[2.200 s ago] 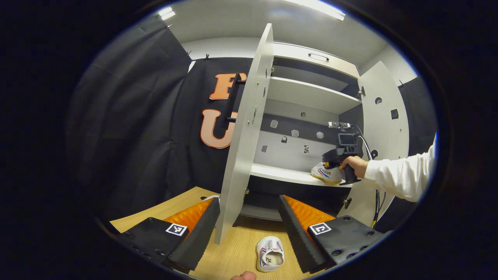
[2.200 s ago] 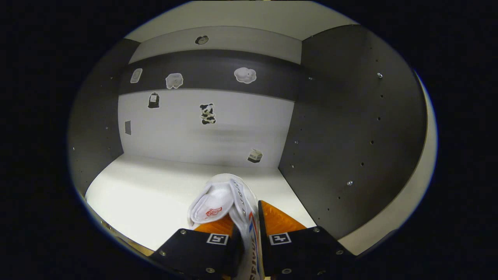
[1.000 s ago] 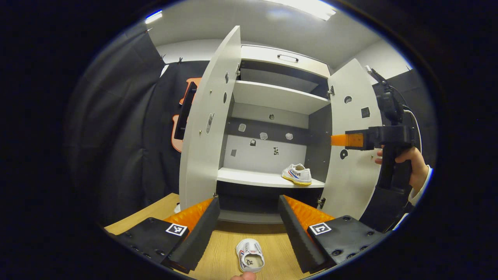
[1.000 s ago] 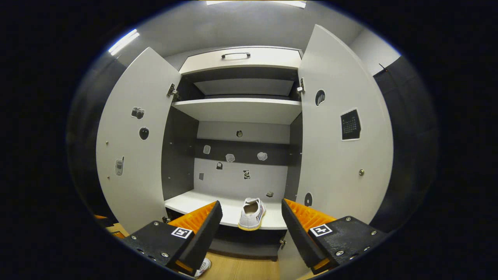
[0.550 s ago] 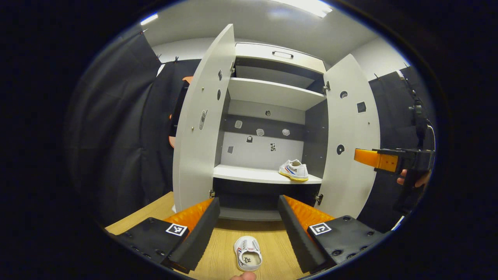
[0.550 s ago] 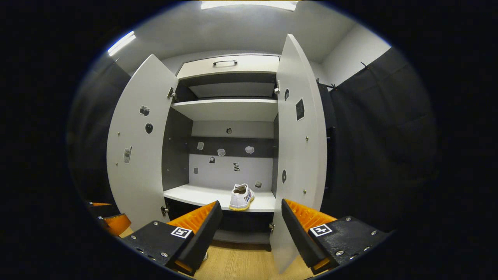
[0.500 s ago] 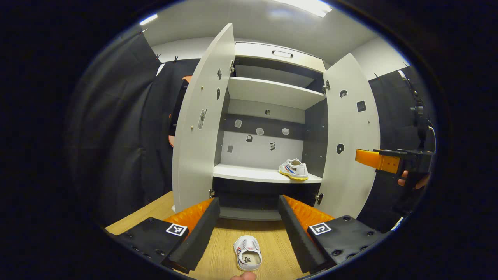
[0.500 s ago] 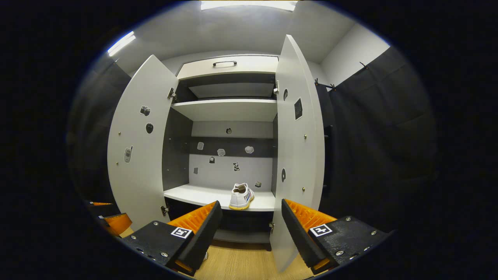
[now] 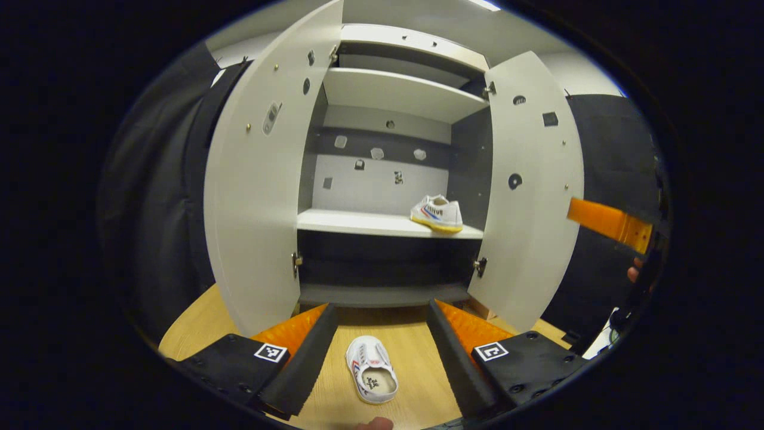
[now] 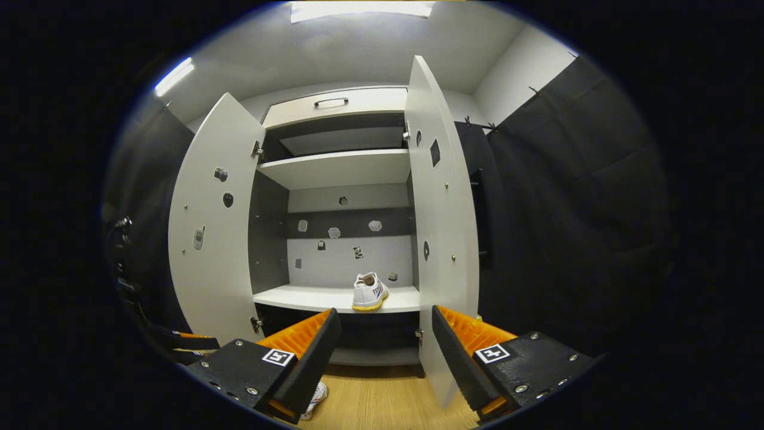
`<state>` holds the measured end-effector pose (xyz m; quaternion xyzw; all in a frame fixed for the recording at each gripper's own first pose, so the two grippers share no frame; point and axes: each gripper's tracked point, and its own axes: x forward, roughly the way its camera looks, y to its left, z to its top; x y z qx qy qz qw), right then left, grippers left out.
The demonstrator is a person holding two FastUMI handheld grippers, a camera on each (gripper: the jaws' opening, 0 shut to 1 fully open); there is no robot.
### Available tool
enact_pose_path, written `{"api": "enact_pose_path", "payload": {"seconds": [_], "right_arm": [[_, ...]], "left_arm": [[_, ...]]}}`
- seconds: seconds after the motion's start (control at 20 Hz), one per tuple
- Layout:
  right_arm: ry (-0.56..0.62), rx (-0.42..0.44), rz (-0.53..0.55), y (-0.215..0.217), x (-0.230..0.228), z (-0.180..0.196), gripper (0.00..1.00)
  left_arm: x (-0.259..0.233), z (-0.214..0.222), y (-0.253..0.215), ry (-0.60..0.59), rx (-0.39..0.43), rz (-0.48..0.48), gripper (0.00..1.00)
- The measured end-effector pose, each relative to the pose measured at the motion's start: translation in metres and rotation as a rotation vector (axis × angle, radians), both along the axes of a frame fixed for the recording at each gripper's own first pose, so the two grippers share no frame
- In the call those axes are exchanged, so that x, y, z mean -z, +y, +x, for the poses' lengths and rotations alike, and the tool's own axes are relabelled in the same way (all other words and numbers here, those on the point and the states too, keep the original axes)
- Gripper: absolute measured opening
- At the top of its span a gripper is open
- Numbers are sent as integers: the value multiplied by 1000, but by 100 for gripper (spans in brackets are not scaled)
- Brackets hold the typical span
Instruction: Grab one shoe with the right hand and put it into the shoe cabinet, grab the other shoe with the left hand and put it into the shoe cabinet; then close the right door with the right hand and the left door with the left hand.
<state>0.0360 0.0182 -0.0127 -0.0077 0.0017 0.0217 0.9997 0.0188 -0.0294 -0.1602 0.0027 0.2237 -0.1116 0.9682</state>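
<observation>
Ceiling strip lights point(image 10: 358, 9) glare white at the top of the right gripper view and light the pale cabinet doors point(image 10: 444, 239) evenly, while the recess under the shelf point(image 9: 382, 263) lies in deep shadow. Both views are sharp at the centre, but the fisheye bows the doors outward and dims the edges.

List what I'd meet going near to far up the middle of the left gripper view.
Left gripper → floor shoe → cabinet base → shelf → back wall
</observation>
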Motion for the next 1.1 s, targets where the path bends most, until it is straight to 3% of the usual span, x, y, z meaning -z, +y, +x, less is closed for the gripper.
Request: {"api": "enact_pose_path", "payload": {"seconds": [0.2, 0.45, 0.75, 1.1], "right_arm": [[15, 22, -20, -14, 10, -11, 94], [39, 35, -20, -23, 19, -17, 94], [55, 54, -21, -30, 20, -16, 94], [103, 72, -73, -39, 27, -17, 94]], "left_arm": [[105, -16, 11, 212, 31, 74, 98], [189, -22, 30, 393, -26, 99, 99], [248, 9, 55, 463, -70, 144, 99], [266, 51, 51, 376, -106, 121, 99]]}}
